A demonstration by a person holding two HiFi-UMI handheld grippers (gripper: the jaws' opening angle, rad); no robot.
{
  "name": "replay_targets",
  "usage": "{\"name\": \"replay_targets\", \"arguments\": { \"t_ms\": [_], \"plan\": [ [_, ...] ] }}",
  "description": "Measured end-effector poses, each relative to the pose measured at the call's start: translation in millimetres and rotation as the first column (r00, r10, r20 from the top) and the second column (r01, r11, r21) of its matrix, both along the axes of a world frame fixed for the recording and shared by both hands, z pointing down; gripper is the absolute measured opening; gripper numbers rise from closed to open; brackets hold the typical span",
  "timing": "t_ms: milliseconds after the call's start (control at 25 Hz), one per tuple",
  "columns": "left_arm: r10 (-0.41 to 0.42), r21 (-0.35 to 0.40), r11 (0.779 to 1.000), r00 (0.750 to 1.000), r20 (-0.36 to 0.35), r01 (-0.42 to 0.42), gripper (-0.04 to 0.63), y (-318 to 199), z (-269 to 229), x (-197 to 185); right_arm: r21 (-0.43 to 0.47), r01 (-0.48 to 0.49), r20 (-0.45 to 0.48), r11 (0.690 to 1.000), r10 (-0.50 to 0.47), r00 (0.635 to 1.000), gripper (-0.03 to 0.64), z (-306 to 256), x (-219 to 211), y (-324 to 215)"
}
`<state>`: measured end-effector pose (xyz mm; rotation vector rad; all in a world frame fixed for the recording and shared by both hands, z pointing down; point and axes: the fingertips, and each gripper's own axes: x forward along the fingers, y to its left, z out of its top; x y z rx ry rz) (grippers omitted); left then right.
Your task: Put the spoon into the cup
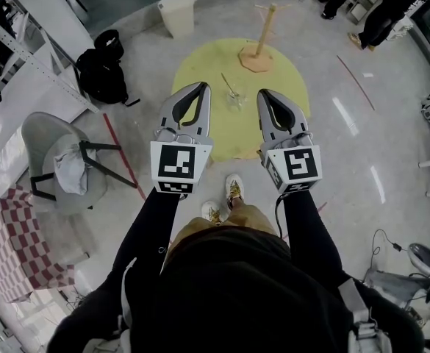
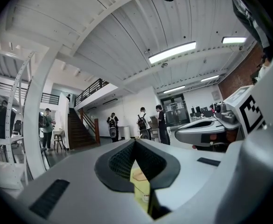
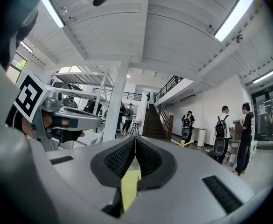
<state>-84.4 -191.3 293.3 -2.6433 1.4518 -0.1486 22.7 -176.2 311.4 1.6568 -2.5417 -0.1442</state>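
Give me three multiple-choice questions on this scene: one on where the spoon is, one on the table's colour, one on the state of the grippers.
1. Where is the spoon?
A. on the floor
B. in the cup
C. on the chair

2. What colour is the table?
A. yellow
B. red
C. black

3. What state are the left gripper and the right gripper in?
A. both wide open
B. both shut and empty
C. both shut on something

Answers:
1. B, the handle sticks up out of the cup on the table.
2. A, the round top is yellow in the head view.
3. B, each gripper view shows its pads together with nothing between them.
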Motion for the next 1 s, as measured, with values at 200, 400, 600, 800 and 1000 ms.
{"name": "replay_targets", "arguments": {
  "t_ms": [200,400,600,800,1000],
  "plan": [
    [0.010,0.000,1.000,1.000,-0.005,-0.010,0.014,-0.5,0.3,4.4,-0.001,0.001,0.004,1.000,-0.001,1.000,0.026,0.4,2.2,0.5],
    [0.014,0.000,1.000,1.000,-0.007,-0.014,0.014,-3.5,-0.1,8.7,-0.002,0.004,0.004,1.000,-0.004,1.000,0.026,-0.1,4.6,-2.7],
    [0.017,-0.006,1.000,1.000,-0.002,-0.017,0.014,-2.7,1.5,9.7,0.002,0.003,0.009,1.000,-0.003,1.000,0.026,-1.3,3.7,-2.8],
    [0.018,-0.003,1.000,1.000,-0.002,-0.018,0.014,-3.4,1.1,7.5,0.003,-0.006,-0.032,1.000,0.006,0.999,0.026,-1.4,0.9,-2.2],
    [0.019,-0.003,1.000,1.000,-0.005,-0.019,0.014,-3.2,0.9,7.3,0.005,-0.014,-0.024,1.000,0.014,1.000,0.026,-2.7,2.4,-2.4]
  ]
}}
